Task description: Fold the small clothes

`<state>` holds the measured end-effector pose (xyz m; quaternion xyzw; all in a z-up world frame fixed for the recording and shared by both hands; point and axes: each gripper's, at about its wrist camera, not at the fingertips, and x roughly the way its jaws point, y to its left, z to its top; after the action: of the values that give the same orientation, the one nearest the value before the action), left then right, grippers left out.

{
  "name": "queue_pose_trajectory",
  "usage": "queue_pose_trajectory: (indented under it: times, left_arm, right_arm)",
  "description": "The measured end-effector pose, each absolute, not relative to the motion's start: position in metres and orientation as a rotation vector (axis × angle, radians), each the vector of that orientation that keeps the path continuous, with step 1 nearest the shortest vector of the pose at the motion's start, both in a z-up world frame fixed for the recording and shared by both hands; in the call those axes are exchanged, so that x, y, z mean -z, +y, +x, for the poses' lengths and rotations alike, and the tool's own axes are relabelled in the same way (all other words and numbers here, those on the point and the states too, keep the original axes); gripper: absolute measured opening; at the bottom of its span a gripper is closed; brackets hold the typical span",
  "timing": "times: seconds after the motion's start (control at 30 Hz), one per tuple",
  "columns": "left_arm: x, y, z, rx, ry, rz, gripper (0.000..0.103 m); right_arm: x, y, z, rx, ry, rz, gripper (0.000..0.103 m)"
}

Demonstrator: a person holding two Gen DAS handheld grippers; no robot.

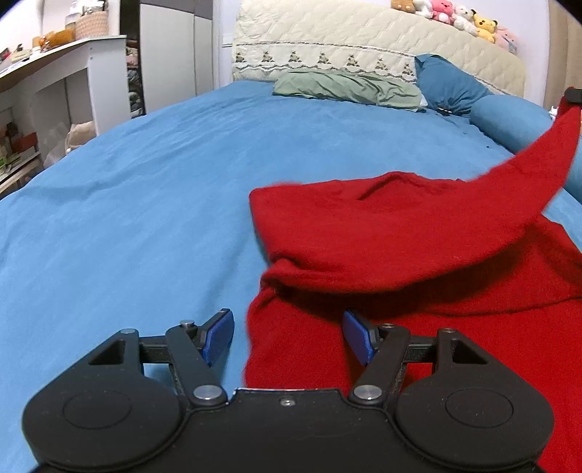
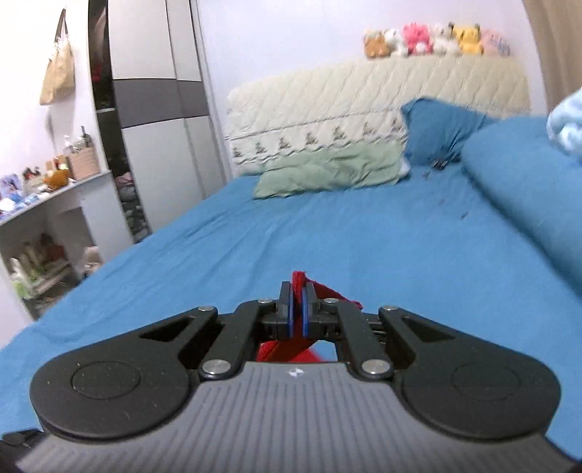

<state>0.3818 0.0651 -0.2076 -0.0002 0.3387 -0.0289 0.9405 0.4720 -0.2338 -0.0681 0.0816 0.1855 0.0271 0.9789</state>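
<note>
Currently, garment: red garment of soft knit-like cloth lies on the blue bed sheet, at the right of the left wrist view; one corner is lifted and drawn up toward the right edge of that view, forming a tapered strip over the flat part.
Garment fold: a rolled, rumpled edge runs across the cloth just ahead of the left tool; the upper layer casts a shadow on the lower one.
Right gripper: jaws pressed together on a thin edge of the red garment; red cloth shows between the blue pads, above them, and below the linkage.
Right gripper pose: raised above the bed sheet, aimed toward the headboard; in the left wrist view its dark tip holds the lifted corner at the far right.
Left gripper: jaws spread wide and holding nothing; one blue pad is over the sheet, the other over the garment's near edge. Contact with the cloth cannot be told.
Left gripper pose: low, near the bed surface, pointing along the garment's left border.
Surroundings: green pillow, blue pillow, quilted cream headboard with plush toys on top, white shelf unit at the left.
</note>
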Motion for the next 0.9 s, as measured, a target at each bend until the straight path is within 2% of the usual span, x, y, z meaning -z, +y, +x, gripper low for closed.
queue_pose_trajectory:
  times: [0.1,0.13,0.17,0.23,0.37,0.53,0.77,0.8,0.83,0.87,0.9]
  left_arm:
    - [0.209,0.060,0.394,0.062,0.672,0.013,0.063]
    - [0.209,0.061,0.396,0.066,0.666,0.005,0.055]
    - [0.208,0.063,0.399,0.072,0.659,-0.004,0.037]
    - [0.207,0.065,0.400,0.072,0.662,0.001,0.010]
    - [0.204,0.075,0.386,0.045,0.646,-0.014,0.006]
    - [0.213,0.096,0.367,0.006,0.673,-0.102,0.006]
    - [0.201,0.084,0.354,-0.016,0.682,-0.048,0.007]
    - [0.194,0.082,0.351,-0.010,0.667,-0.025,0.007]
    - [0.188,0.080,0.348,0.001,0.647,-0.006,0.012]
    - [0.181,0.076,0.346,0.025,0.627,0.006,0.029]
    - [0.173,0.073,0.346,0.055,0.605,0.006,0.039]
  right_arm:
    - [0.075,-0.246,0.474,-0.020,0.398,0.166,0.020]
    - [0.080,-0.251,0.473,-0.007,0.407,0.171,0.020]
    - [0.085,-0.257,0.473,0.005,0.415,0.177,0.020]
    - [0.096,-0.268,0.468,0.027,0.432,0.197,0.020]
    - [0.120,-0.287,0.459,0.046,0.467,0.245,0.020]
    - [0.160,-0.299,0.441,0.078,0.551,0.244,0.020]
    - [0.217,-0.311,0.418,0.122,0.683,0.211,0.022]
    - [0.219,-0.309,0.412,0.135,0.687,0.193,0.026]
    - [0.217,-0.305,0.406,0.148,0.675,0.167,0.040]
    - [0.213,-0.300,0.401,0.156,0.656,0.131,0.053]
    - [0.208,-0.294,0.394,0.151,0.621,0.098,0.077]
